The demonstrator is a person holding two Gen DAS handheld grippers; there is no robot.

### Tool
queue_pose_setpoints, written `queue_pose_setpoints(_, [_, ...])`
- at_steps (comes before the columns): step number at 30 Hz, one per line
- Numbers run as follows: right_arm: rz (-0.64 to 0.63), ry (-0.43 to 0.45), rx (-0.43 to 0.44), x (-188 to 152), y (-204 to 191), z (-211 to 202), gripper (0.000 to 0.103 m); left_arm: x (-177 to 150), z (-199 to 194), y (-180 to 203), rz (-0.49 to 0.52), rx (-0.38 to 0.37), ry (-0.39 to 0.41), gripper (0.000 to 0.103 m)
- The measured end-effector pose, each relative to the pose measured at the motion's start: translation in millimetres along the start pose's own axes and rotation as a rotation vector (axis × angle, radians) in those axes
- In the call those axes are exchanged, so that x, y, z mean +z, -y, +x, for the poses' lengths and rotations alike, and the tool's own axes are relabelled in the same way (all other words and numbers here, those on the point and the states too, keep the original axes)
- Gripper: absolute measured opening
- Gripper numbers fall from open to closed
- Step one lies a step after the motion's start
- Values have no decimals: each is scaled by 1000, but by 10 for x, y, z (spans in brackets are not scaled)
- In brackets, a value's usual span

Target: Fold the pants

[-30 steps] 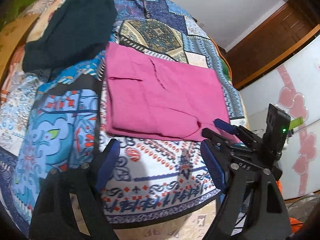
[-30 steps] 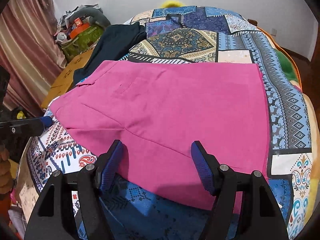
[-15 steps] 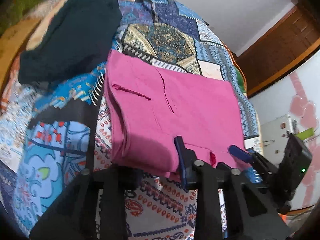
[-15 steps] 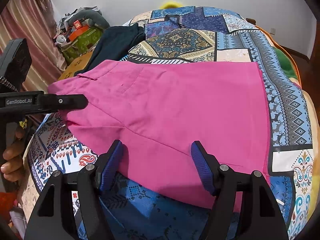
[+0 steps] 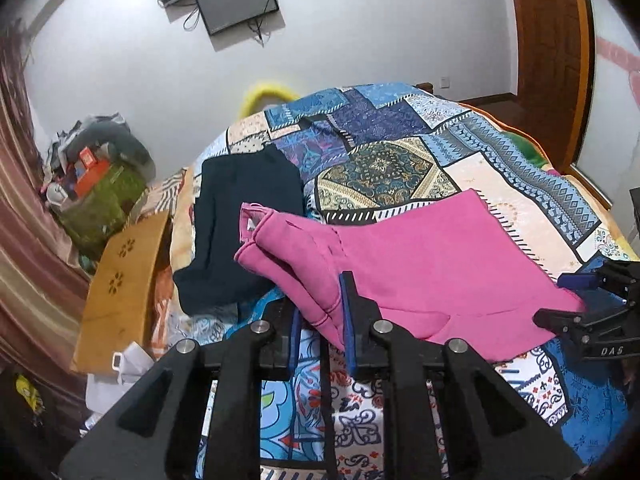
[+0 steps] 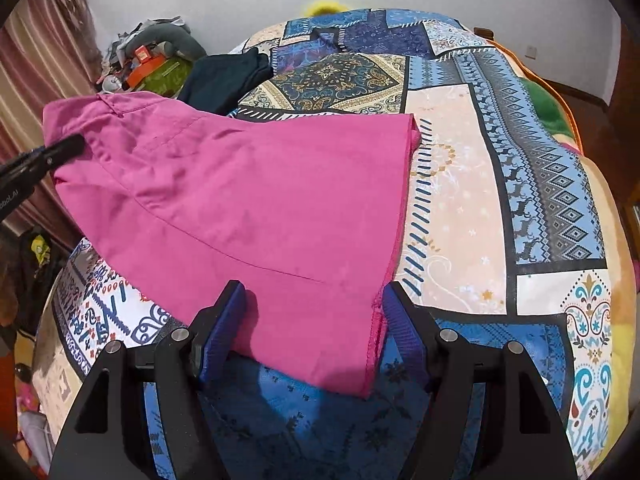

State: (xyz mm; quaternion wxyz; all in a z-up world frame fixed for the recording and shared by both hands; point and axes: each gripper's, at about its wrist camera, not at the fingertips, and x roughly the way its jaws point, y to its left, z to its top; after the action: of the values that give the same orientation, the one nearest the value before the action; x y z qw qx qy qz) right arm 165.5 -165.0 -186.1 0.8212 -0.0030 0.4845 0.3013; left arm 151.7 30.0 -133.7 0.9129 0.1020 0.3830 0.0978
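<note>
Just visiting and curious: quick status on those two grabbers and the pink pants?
Left gripper closing on pink pants, waistband end lifted. Right gripper open, straddling hem. Dark garment close beside lifted end.

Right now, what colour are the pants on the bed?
Pink, all one colour. The pants show best in the right wrist view.

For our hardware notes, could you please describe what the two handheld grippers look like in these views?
Both look alike: the left gripper and right gripper have matte black angular bodies with triangular cut-outs, round silver bolts at the joints, and flat blue pads on the fingers. Seen from the left wrist camera, the right gripper's side carries white lettering. No cables or sleeves are visible.
</note>
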Motion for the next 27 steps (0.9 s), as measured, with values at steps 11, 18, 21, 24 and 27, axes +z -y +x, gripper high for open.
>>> queue_pose_setpoints(11, [11, -2, 7, -9, 36, 13, 67, 501, -77, 397, 17, -180, 66, 15])
queue_pose_setpoints(18, [20, 0, 14, -17, 35, 3, 67, 685, 79, 623, -18, -391, -8, 14])
queue_pose_setpoints(21, [22, 5, 16, -19, 34, -1, 67, 671, 151, 691, -29, -452, -48, 13])
queue_pose_setpoints(24, [27, 7, 19, -22, 39, -1, 67, 660, 252, 760, -46, -501, -92, 13])
queue_pose_setpoints(27, [26, 7, 18, -15, 34, 0, 67, 618, 295, 845, -41, -542, -122, 14])
